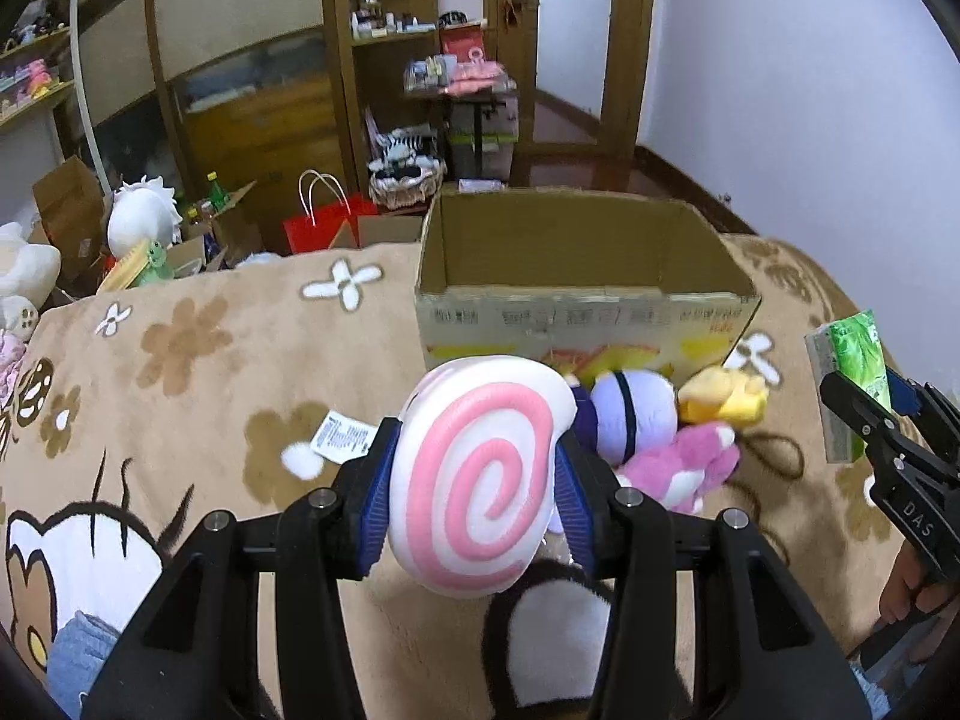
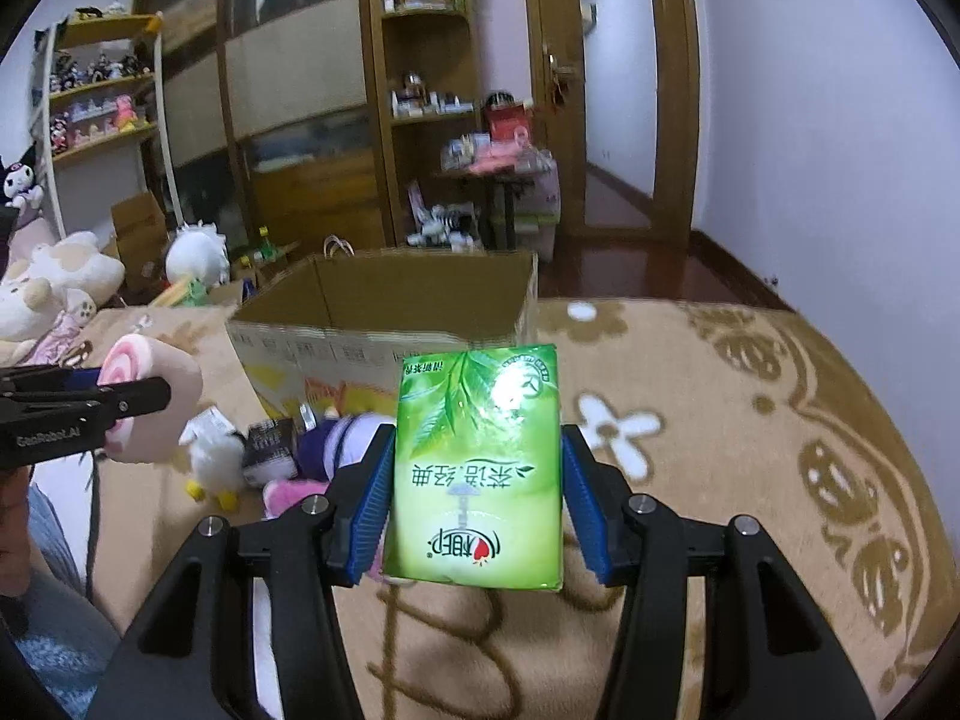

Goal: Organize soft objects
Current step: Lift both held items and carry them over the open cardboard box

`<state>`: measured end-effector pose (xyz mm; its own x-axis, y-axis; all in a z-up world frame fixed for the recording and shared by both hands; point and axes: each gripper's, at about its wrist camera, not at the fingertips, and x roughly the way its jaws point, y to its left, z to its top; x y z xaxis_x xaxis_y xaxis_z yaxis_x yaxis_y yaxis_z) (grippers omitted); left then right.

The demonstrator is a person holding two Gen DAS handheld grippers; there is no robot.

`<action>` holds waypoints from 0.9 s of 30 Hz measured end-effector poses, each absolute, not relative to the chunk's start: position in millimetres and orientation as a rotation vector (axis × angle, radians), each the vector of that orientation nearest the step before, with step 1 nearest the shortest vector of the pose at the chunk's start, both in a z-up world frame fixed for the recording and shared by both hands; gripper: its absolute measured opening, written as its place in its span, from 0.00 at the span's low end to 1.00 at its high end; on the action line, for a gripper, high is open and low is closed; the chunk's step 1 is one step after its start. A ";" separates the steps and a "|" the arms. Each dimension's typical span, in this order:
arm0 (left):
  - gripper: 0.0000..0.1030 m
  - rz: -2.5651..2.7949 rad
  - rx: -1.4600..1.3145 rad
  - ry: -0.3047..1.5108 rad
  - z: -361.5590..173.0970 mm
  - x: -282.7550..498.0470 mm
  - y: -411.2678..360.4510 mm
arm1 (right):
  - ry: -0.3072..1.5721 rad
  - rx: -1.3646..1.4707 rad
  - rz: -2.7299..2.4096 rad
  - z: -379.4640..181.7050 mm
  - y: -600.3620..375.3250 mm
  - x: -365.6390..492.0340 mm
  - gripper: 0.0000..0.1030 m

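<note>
Left gripper [image 1: 477, 480] clamps a pink-swirl plush [image 1: 480, 474]. Right gripper [image 2: 477, 498] squeezes a green tissue pack [image 2: 480, 468] near the cardboard box [image 2: 384, 330].

Behind the bed you see a red paper bag [image 1: 327, 222] beside wooden shelving [image 2: 420, 90]. A brown door [image 2: 612, 90] stands ajar at your right.

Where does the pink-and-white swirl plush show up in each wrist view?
Left wrist: swirl plush at centre, clamped in the left hand-held gripper.
Right wrist: swirl plush at the left edge, held by the same gripper seen side-on.
Shared landmark: the open cardboard box just beyond it.
</note>
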<state>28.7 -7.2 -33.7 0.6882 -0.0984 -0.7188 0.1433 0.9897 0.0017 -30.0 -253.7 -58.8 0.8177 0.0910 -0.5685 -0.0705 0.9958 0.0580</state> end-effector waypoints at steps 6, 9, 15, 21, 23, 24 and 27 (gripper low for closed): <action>0.45 -0.124 0.063 0.755 -21.4 27.6 -8.0 | 0.546 0.024 0.080 -41.0 -250.9 -30.5 0.54; 0.45 -0.126 0.076 0.751 -16.1 29.1 -11.4 | 0.517 0.033 0.077 -30.7 -252.1 -27.3 0.54; 0.45 -0.138 0.137 0.729 -3.9 39.7 -25.0 | 0.471 0.030 0.078 -13.6 -249.2 -19.6 0.54; 0.45 -0.137 0.160 0.708 8.5 64.8 -29.8 | 0.448 0.019 0.076 -4.9 -248.3 -4.1 0.54; 0.45 -0.132 0.161 0.700 12.3 72.8 -30.7 | 0.446 0.020 0.078 -3.1 -246.7 1.6 0.54; 0.45 -0.127 0.162 0.693 14.8 77.6 -31.4 | 0.444 0.020 0.081 -3.2 -245.6 3.6 0.54; 0.45 -0.123 0.149 0.679 20.6 90.3 -32.0 | 0.436 0.017 0.087 -2.7 -245.0 12.8 0.54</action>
